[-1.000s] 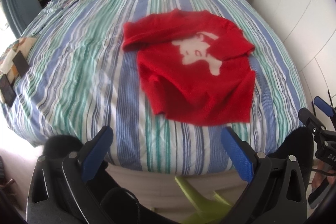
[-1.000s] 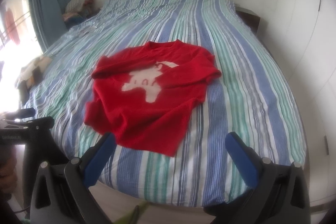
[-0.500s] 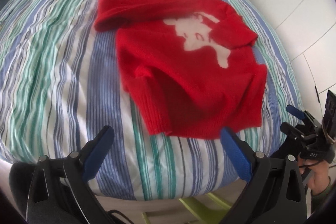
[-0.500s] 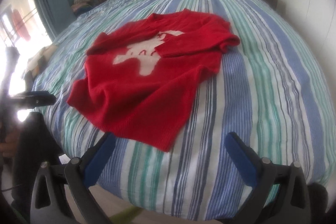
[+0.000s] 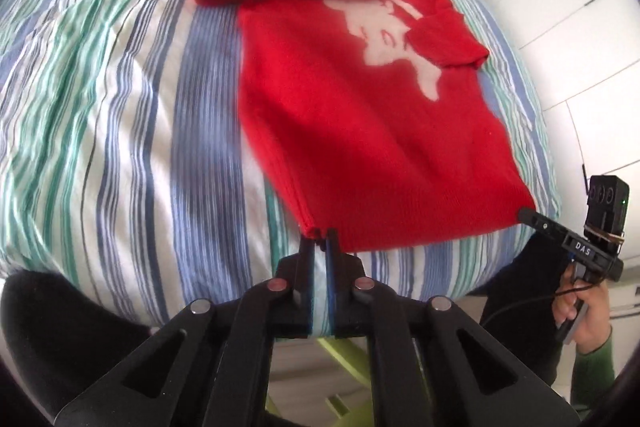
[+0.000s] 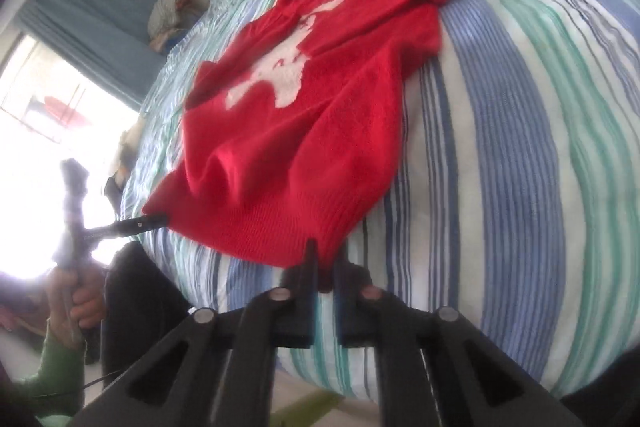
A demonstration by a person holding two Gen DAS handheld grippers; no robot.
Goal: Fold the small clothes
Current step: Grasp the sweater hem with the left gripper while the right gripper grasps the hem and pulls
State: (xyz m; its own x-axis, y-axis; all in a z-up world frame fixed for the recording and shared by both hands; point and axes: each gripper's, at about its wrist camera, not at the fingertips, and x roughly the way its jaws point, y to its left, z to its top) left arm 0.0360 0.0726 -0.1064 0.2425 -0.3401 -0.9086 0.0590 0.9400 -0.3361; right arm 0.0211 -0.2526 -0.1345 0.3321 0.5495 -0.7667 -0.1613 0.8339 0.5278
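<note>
Red sweater point(image 5: 360, 115) lies lengthwise, neck away; left gripper point(image 5: 319, 245) and right gripper point(image 6: 325, 261) fingers pinch its hem corners.

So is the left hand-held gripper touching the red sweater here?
Touching. In the left wrist view the left hand-held gripper is shut on the near hem corner of the red sweater, with the knit pinched between the fingers.

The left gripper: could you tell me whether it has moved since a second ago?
Yes. The left gripper has come forward over the striped bed to the red sweater, and it is now shut on the hem's near corner.
</note>
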